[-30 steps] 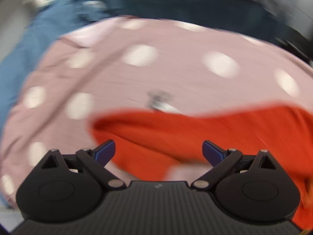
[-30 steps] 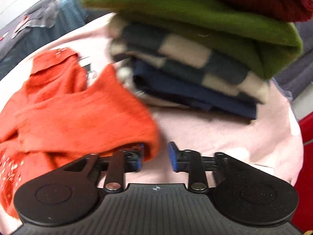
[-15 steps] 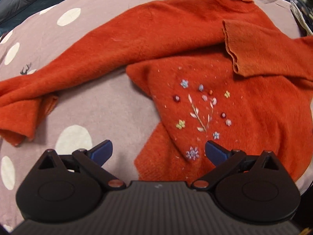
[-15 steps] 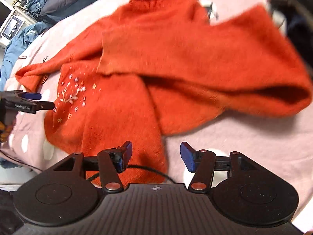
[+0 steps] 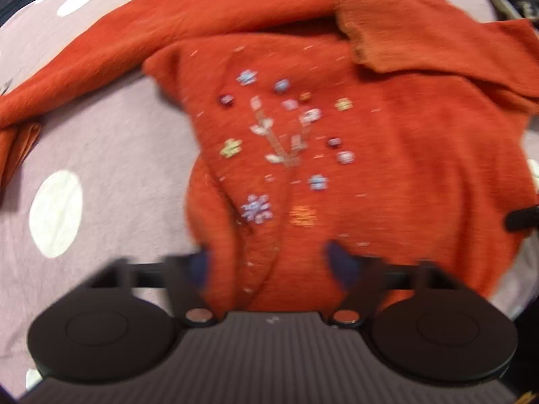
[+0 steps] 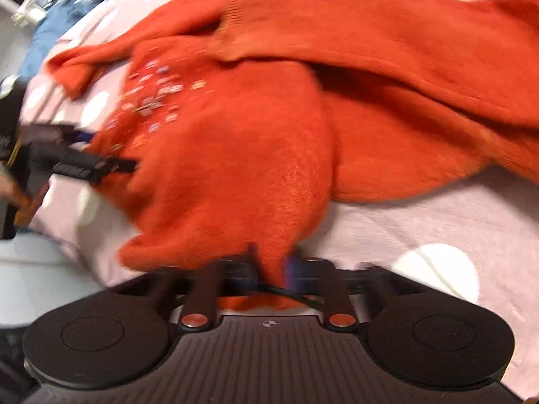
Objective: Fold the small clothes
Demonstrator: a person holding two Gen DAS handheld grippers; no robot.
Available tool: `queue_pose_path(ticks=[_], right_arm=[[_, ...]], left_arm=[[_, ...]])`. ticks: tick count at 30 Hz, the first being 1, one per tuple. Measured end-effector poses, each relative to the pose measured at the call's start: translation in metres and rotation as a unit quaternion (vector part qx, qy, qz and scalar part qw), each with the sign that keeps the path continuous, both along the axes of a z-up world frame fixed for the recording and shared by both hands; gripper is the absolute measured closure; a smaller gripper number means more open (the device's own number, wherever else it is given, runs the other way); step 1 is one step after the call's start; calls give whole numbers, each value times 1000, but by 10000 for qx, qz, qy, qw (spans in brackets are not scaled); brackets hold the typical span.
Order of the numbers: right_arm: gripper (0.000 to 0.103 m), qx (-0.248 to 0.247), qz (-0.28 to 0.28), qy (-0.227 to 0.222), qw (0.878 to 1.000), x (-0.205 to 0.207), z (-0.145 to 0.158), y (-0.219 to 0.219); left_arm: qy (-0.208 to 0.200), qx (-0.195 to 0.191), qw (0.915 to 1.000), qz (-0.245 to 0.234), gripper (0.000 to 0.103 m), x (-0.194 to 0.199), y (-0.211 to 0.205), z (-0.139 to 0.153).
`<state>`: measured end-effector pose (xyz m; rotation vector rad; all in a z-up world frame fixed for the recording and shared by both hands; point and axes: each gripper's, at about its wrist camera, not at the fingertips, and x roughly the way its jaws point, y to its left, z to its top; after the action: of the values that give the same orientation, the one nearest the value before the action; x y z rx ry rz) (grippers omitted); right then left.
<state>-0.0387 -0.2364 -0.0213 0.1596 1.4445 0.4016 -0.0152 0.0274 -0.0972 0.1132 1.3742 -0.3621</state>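
An orange knitted sweater (image 5: pixel 387 168) with small embroidered flowers lies crumpled on a pink spotted sheet (image 5: pixel 111 155). My left gripper (image 5: pixel 269 264) points down at its near hem; its jaws are closing with a fold of the knit between them, and a gap still shows beside the right pad. In the right wrist view the same sweater (image 6: pixel 269 128) fills the middle, and my right gripper (image 6: pixel 271 264) has its jaws closing tight on a pinch of the hem. The left gripper (image 6: pixel 111 165) shows there at the sweater's left edge. Both views are blurred.
One sleeve (image 5: pixel 84 67) trails off to the left across the sheet. Blue cloth (image 6: pixel 60 23) and a metal frame lie beyond the sheet's far left corner. A dark cable (image 6: pixel 286 291) runs just under the right gripper's fingers. The sheet's edge drops off at near left (image 6: pixel 50 262).
Both grippers have come down closer onto the sweater's near hem. Their jaws stood wide open half a second ago and have narrowed around the knit, the right one much further.
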Motion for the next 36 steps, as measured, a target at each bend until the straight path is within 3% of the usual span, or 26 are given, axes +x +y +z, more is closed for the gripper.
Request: queue_pose_path(ticks=[1, 4, 7, 9, 12, 15, 17, 19, 21, 22, 24, 25, 26, 28, 30, 33, 36], right_arm=[[81, 48, 12, -47, 10000, 0, 4, 1], [82, 163, 106, -241, 9995, 1, 23, -2], [82, 626, 338, -297, 9970, 4, 52, -7], [82, 939, 731, -244, 9926, 4, 70, -6], [82, 1491, 1315, -193, 9799, 0, 91, -1], [81, 1468, 1930, -32, 9701, 1, 82, 18], [71, 1358, 2022, 387, 9691, 6, 62, 26], [48, 976, 1942, 401, 9753, 9, 49, 30], [47, 772, 1797, 247, 9804, 16, 46, 25], [47, 699, 1597, 51, 9847, 23, 48, 20], [45, 701, 1043, -310, 9916, 36, 53, 1], [38, 669, 716, -522, 9938, 46, 56, -11], [33, 552, 377, -753, 9949, 55, 59, -21], [32, 230, -177, -1174, 9927, 83, 60, -37], [32, -49, -698, -1461, 9868, 110, 59, -51], [32, -274, -1208, -1520, 9806, 148, 52, -63], [33, -511, -1306, -1600, 9771, 175, 39, -64]], left_arm=[[30, -54, 10000, -15, 84, 0, 0, 5], [-199, -183, 9996, 54, 87, -2, 10, 30], [-330, -644, 9964, 439, 87, -5, 39, 63], [-415, -656, 9954, 555, 87, -11, 60, 80], [-244, -376, 9975, 541, 88, -21, 84, 87], [206, 111, 9982, 558, 88, -32, 107, 71], [519, 505, 9960, 531, 90, -39, 112, 48], [762, 977, 9911, 495, 89, -42, 114, 29], [678, 1125, 9893, 637, 86, -35, 114, 26], [528, 1025, 9905, 750, 79, -27, 112, 32], [-2, 706, 9931, 932, 48, -4, 106, 53], [-353, 630, 9925, 983, 18, 10, 101, 65], [-735, 608, 9905, 988, 4, 25, 92, 76], [-1317, 557, 9857, 887, 4, 68, 70, 91], [-1616, 515, 9828, 732, 4, 114, 51, 99], [-2105, 416, 9762, 313, 4, 166, 14, 99], [-2253, 560, 9725, -215, 4, 217, -18, 82]])
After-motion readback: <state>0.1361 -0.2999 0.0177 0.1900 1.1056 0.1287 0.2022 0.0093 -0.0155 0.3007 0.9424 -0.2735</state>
